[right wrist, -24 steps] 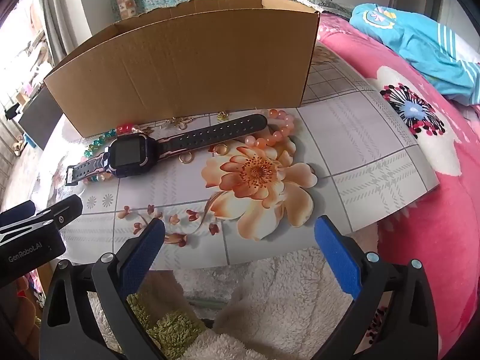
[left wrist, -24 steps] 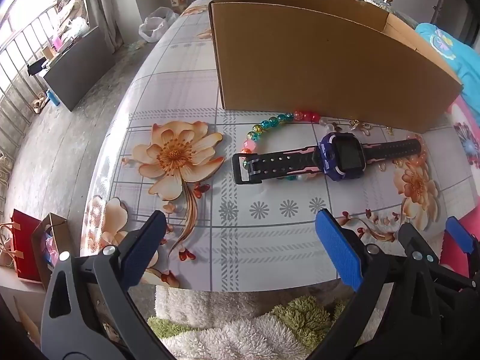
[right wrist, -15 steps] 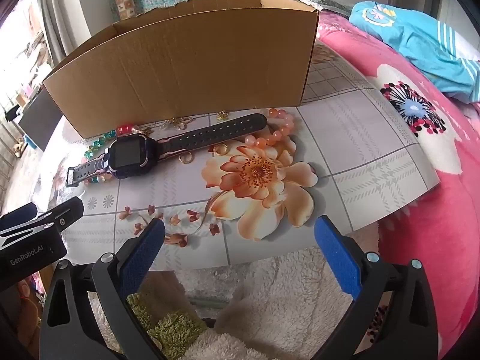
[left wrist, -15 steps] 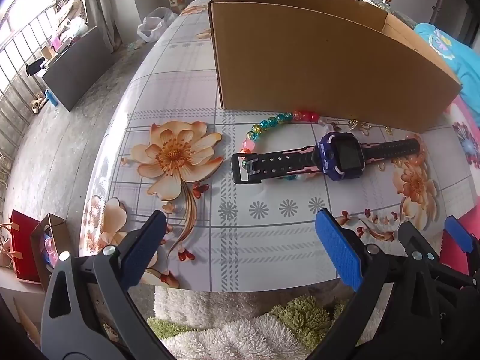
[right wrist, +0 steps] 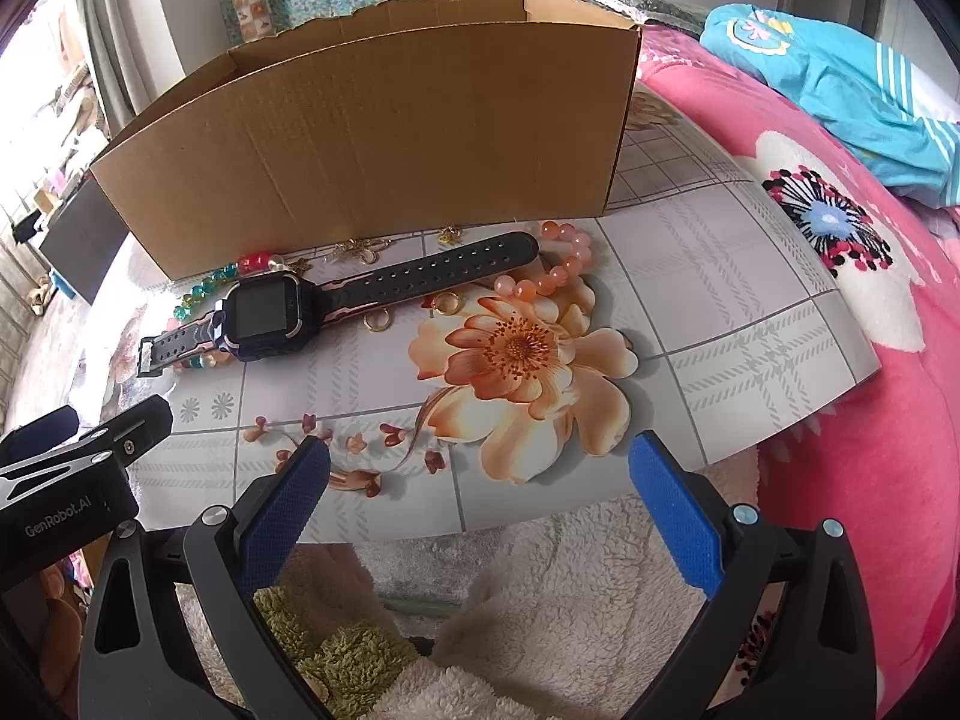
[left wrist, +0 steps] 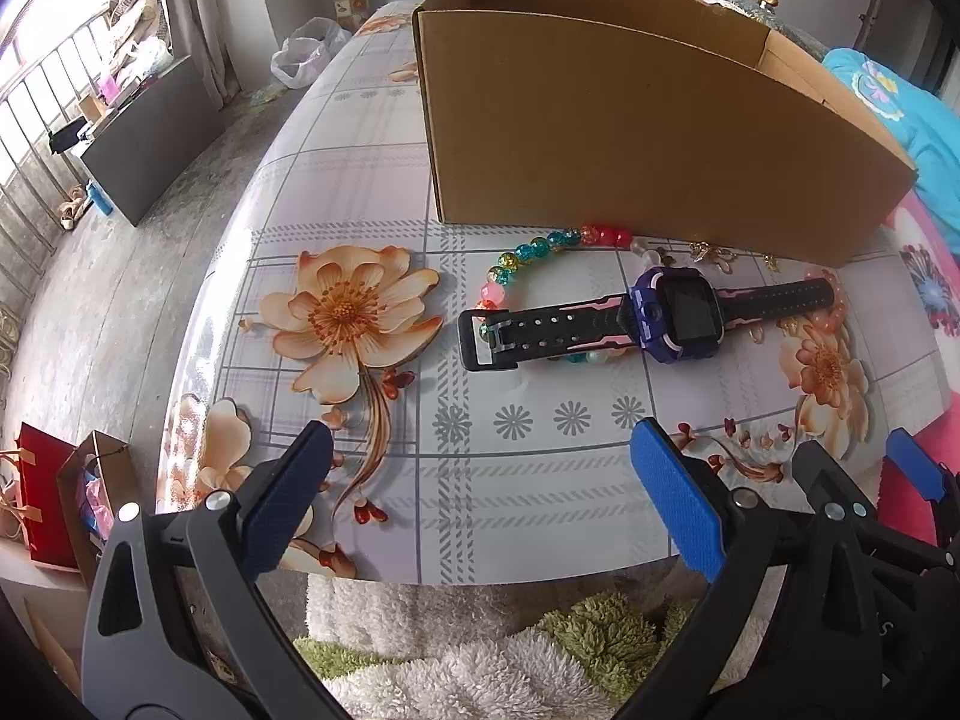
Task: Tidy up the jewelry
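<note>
Both the left gripper (left wrist: 480,474) and right gripper (right wrist: 477,474) hover over the near edge of the tabletop (left wrist: 540,480), each with ribbed blue fingers (left wrist: 678,510) spread wide and empty. A dark-strapped smartwatch (left wrist: 654,318) lies flat on the glossy floral vinyl, across a strand of multicoloured glass-like beads (left wrist: 540,252), just before a plain corrugated cardboard box (left wrist: 630,132). A round peach bead bracelet (right wrist: 558,264) and small gold pieces, possibly rings (right wrist: 414,312), lie beside the strap.
</note>
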`<act>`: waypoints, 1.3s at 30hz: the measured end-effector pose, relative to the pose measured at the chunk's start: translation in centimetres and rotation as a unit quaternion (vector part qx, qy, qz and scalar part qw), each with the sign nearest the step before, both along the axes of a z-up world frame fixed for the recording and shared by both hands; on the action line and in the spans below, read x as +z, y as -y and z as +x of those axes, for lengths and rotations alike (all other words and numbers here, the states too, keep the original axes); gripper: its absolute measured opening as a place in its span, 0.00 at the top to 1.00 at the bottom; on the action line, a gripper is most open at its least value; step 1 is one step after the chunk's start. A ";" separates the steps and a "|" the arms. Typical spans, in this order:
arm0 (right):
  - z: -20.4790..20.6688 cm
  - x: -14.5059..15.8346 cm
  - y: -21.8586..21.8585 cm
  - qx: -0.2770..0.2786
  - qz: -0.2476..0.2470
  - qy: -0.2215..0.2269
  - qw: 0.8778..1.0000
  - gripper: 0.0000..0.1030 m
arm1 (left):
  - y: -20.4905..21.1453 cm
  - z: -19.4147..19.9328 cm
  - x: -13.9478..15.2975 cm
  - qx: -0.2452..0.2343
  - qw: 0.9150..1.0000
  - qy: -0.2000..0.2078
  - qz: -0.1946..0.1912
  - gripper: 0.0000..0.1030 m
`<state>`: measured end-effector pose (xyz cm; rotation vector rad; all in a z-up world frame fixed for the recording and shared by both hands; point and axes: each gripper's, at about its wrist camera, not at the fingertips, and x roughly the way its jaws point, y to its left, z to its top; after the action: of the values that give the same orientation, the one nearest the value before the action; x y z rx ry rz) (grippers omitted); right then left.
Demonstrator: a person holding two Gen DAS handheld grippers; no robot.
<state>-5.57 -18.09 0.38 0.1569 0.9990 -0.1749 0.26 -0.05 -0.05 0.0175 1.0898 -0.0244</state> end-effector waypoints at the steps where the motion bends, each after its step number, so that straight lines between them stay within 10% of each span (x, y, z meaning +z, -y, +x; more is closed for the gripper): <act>1: 0.0 0.0 0.0 0.000 0.000 0.000 1.000 0.05 | 0.0 0.0 0.0 0.000 1.000 0.000 0.000 0.07; 39: 0.2 0.6 0.0 -0.005 -0.007 0.009 1.000 0.05 | -0.1 -0.1 -0.1 0.000 1.000 0.000 -0.002 0.07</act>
<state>-5.32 -18.13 0.96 0.1498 0.9791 -0.1895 0.19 0.09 -0.19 0.0142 1.0891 -0.0269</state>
